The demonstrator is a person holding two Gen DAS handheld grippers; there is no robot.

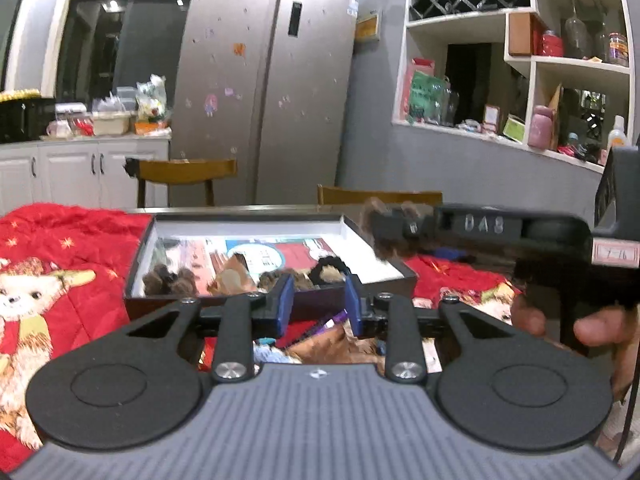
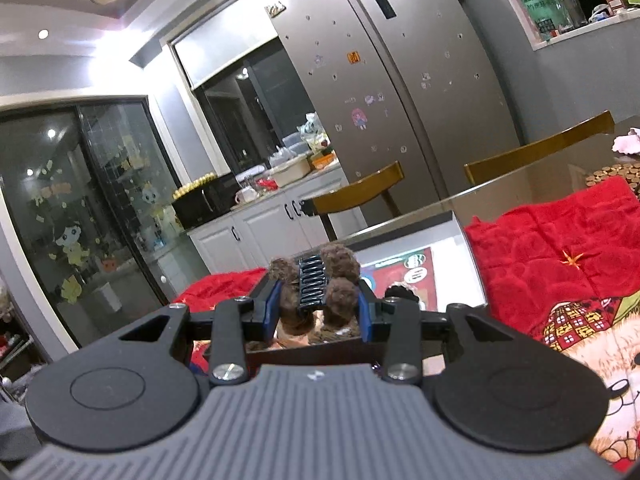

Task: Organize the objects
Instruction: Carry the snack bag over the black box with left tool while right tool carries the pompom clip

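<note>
A brown pom-pom hair clip [image 2: 316,294] is held clamped in the right gripper [image 2: 318,312] above the open box [image 1: 360,236] on the red blanket [image 1: 72,248], and should be lowered well inside the walls before release, while the left gripper [image 1: 319,304] is kept part-open, empty.

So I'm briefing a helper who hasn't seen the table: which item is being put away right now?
On the red blanket lies an open box. Over its right edge, the right gripper holds a hair clip: black teeth between brown pompoms, the only fuzzy piece not in the box.
</note>
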